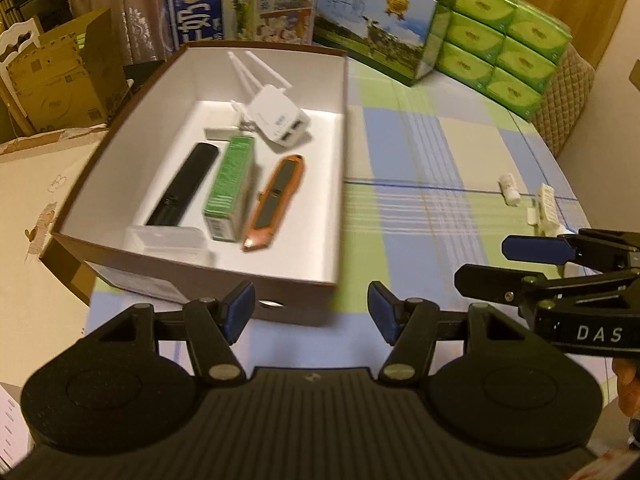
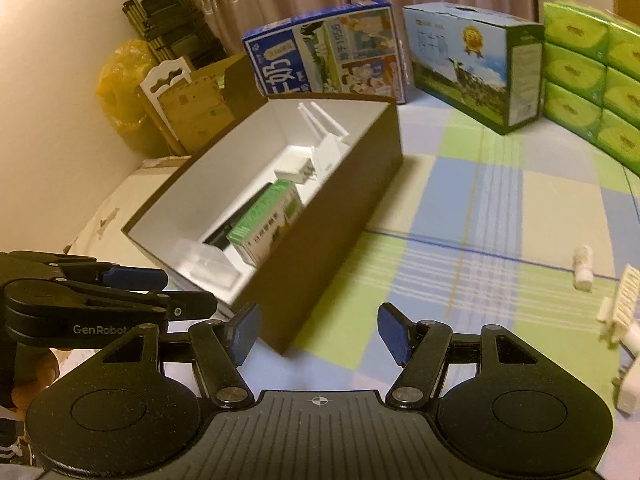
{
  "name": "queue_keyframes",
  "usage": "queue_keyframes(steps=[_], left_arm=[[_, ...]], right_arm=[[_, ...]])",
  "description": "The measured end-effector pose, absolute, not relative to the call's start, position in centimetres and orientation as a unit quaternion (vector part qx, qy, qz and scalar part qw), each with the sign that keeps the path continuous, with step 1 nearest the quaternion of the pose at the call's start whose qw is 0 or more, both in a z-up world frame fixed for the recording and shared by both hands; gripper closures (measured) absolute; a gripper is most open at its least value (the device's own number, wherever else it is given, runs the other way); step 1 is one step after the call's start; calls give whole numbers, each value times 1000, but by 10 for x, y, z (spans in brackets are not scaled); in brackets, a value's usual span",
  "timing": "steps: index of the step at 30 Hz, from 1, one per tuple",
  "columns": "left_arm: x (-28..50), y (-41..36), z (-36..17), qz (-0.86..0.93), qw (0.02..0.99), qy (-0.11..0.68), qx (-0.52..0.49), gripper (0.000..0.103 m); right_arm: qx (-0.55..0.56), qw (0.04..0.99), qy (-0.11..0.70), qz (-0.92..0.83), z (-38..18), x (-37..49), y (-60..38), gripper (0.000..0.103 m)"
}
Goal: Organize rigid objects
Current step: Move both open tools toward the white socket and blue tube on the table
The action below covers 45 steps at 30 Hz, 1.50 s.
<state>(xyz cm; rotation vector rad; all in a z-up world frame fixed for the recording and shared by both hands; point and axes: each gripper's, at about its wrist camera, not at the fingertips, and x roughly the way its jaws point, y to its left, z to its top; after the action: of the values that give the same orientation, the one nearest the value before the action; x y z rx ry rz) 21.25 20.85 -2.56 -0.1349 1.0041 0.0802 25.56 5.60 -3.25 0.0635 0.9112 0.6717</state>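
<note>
A brown box with a white inside (image 1: 340, 128) (image 2: 340, 200) stands on the checked cloth. It holds a black remote (image 1: 182, 186), a green carton (image 1: 230, 188) (image 2: 266, 222), an orange utility knife (image 1: 276, 200), a white router with antennas (image 1: 276, 118) (image 2: 326, 146) and a clear plastic case (image 1: 166, 240) (image 2: 208, 260). A small white bottle (image 1: 509, 188) (image 2: 582, 268) and a white clip-like piece (image 1: 546, 208) (image 2: 620, 308) lie on the cloth to the right. My left gripper (image 1: 312, 312) is open and empty just before the box's near wall. My right gripper (image 2: 318, 330) is open and empty by the box's near corner.
Two milk cartons (image 1: 240, 4) (image 1: 380, 32) and stacked green tissue packs (image 1: 504, 36) line the back of the table. Cardboard boxes (image 1: 60, 76) stand off the table to the left. A yellow bag (image 2: 120, 80) sits by the wall.
</note>
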Motion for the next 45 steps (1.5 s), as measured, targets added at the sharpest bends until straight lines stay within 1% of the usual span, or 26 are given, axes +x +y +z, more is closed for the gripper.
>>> queue_keyframes(steps=[10, 18, 28, 37, 41, 44, 45], left_arm=[[218, 144, -39, 13, 866, 496, -58, 45], [236, 87, -53, -32, 862, 504, -41, 46], [262, 28, -71, -94, 859, 503, -24, 47], [289, -31, -88, -172, 845, 507, -3, 46], [299, -53, -94, -198, 841, 503, 7, 46], [308, -67, -99, -213, 839, 500, 11, 46], [312, -73, -102, -219, 838, 500, 11, 46]], right_arm=[[46, 835, 459, 299, -43, 248, -18, 41], [67, 842, 479, 237, -53, 244, -88, 41], [90, 861, 480, 144, -69, 242, -177, 41], [83, 870, 475, 102, -86, 243, -222, 42], [67, 883, 455, 97, -83, 246, -233, 45], [46, 890, 444, 93, -83, 252, -240, 52], [41, 892, 441, 94, -84, 254, -243, 53]])
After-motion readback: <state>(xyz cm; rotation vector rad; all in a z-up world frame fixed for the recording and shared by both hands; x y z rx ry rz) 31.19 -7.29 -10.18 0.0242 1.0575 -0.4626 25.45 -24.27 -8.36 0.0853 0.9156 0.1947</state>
